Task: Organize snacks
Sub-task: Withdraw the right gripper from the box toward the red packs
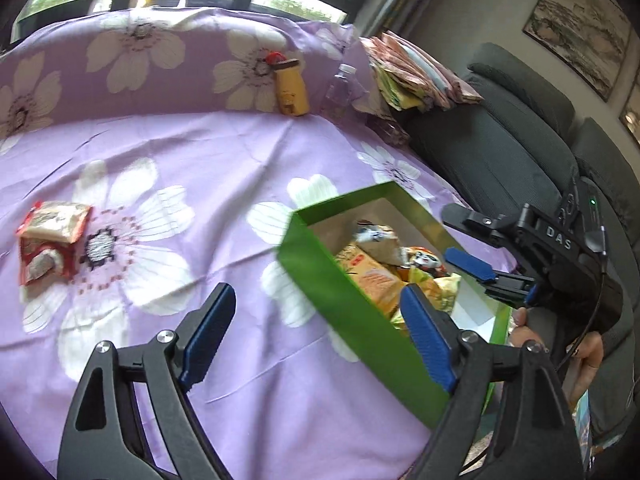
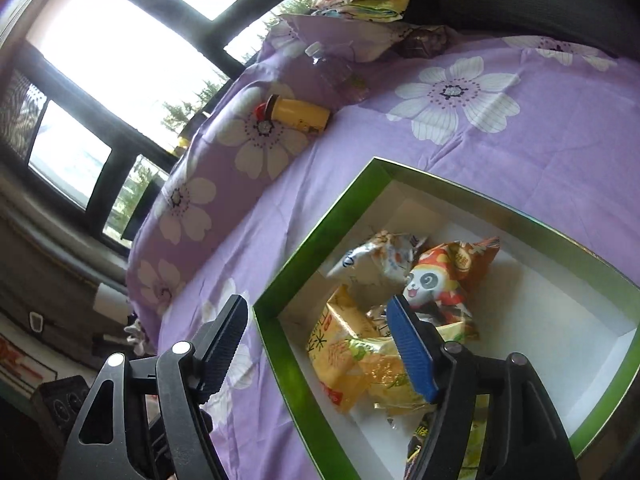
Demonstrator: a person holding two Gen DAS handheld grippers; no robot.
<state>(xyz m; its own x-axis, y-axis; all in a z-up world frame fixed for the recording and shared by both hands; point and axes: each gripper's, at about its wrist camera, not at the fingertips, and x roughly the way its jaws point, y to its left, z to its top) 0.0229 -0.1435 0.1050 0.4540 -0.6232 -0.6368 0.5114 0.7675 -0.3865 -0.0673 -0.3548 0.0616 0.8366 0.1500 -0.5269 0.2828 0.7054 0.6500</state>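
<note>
This is a home living room. A grey upholstered sofa (image 1: 500, 136) fills the right of the left wrist view, with 2 framed pictures (image 1: 580, 28) on the wall at upper right. A purple floral cloth (image 1: 200, 168) covers the table, folded linens (image 1: 412, 76) lie stacked behind it, and large dark-framed windows (image 2: 112, 60) occupy the upper left of the right wrist view.

a lilac cloth printed with white flowers (image 1: 168, 152) covers the surface at centre. dark-framed windows (image 2: 100, 64) glare with daylight at upper left. a grey sofa (image 1: 520, 132) and framed pictures (image 1: 580, 28) fill the upper right.
</note>
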